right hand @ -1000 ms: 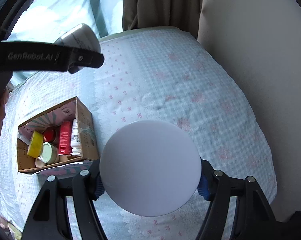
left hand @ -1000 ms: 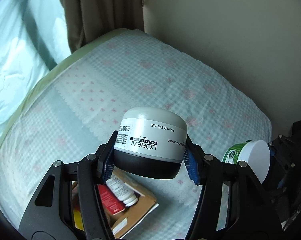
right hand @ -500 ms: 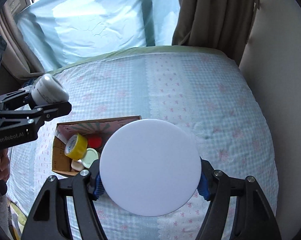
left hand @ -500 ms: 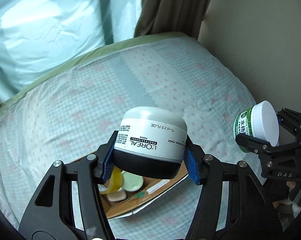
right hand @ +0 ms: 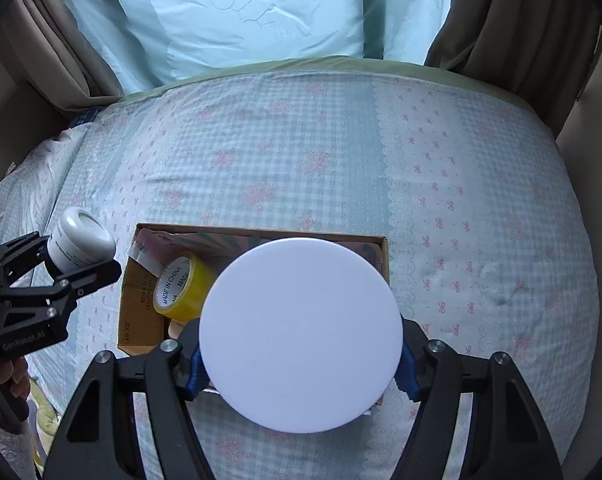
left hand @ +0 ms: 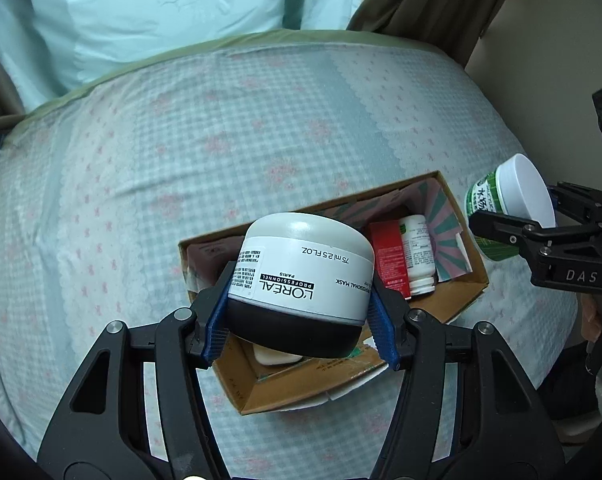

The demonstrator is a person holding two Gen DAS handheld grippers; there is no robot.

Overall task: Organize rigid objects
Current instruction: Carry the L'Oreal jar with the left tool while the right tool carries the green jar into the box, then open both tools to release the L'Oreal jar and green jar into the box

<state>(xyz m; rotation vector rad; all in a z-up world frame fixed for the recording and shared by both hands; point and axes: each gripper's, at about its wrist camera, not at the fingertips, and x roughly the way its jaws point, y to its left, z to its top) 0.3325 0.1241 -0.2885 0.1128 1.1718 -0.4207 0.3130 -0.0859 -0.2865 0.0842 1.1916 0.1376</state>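
White-and-black L'Oréal jar (left hand: pixel 299 280) clamped between the blue pads of the left hand-held gripper (left hand: pixel 301 316), now hanging right over the open cardboard box (left hand: pixel 467 300) instead of off to its far side. Green-labelled white-lidded jar (right hand: pixel 301 334) pinched likewise in the right hand-held gripper (right hand: pixel 301 356), also swung over the box since a second ago. Inside: yellow tape roll (right hand: pixel 181 286), red carton (left hand: pixel 387 256), white bottle (left hand: pixel 419 256). Box on the checked bed (right hand: pixel 301 160). Probably ready for lowering and release.

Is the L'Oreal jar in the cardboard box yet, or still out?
Out. The left gripper holds the L'Oreal jar, base toward the camera, above the open cardboard box, clear of its contents.
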